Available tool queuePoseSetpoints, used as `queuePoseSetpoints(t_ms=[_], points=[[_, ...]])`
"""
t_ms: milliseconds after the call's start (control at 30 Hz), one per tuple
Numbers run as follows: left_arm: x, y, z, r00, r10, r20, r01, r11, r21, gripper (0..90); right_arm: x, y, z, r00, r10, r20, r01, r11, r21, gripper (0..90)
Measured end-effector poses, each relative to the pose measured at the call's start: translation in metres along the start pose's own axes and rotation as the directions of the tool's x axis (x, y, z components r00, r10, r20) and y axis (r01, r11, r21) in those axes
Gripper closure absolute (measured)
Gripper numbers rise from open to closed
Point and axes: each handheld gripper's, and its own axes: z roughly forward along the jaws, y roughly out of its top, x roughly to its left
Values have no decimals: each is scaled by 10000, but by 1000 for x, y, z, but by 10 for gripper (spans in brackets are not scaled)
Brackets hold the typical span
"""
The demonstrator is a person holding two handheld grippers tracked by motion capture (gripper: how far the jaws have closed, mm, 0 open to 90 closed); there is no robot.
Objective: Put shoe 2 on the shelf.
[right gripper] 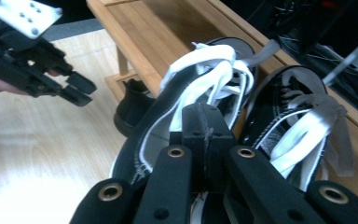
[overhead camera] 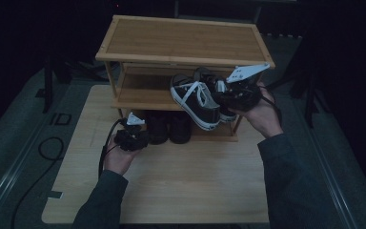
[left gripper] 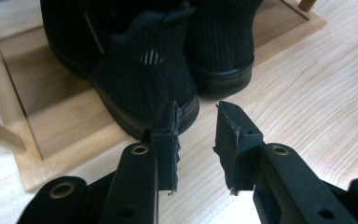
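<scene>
A black-and-white sneaker (overhead camera: 198,102) (right gripper: 144,135) tilts off the front edge of the wooden shoe rack's (overhead camera: 181,40) middle shelf. My right gripper (overhead camera: 224,95) (right gripper: 205,135) is shut on its heel rim. A second matching sneaker (overhead camera: 209,78) (right gripper: 298,121) lies just behind it on that shelf. Two black ankle boots (overhead camera: 169,126) (left gripper: 140,79) stand heels-out on the bottom shelf. My left gripper (overhead camera: 140,138) (left gripper: 198,135) hovers just in front of the left boot's heel, open, with nothing between its pads; it also appears as the left gripper (right gripper: 77,88) in the right gripper view.
The rack stands at the far side of a light wooden table (overhead camera: 171,186) (left gripper: 307,93). Its top shelf (overhead camera: 186,38) is bare. A black cable (overhead camera: 33,181) trails off the table's left side onto the grey floor.
</scene>
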Motion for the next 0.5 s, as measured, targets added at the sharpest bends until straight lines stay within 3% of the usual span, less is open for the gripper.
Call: queuePoseSetpoints(t_ms=[200, 500], points=[[-4, 16, -6, 9986, 515, -97, -515, 9987, 17, 751, 4, 0, -6, 9991, -106, -399, 100, 9998, -167, 900], [-7, 31, -12, 9965, 755, -367, -754, 9971, 20, 900, 13, -7, -10, 9945, -557, -888, 542, 9983, -199, 900]])
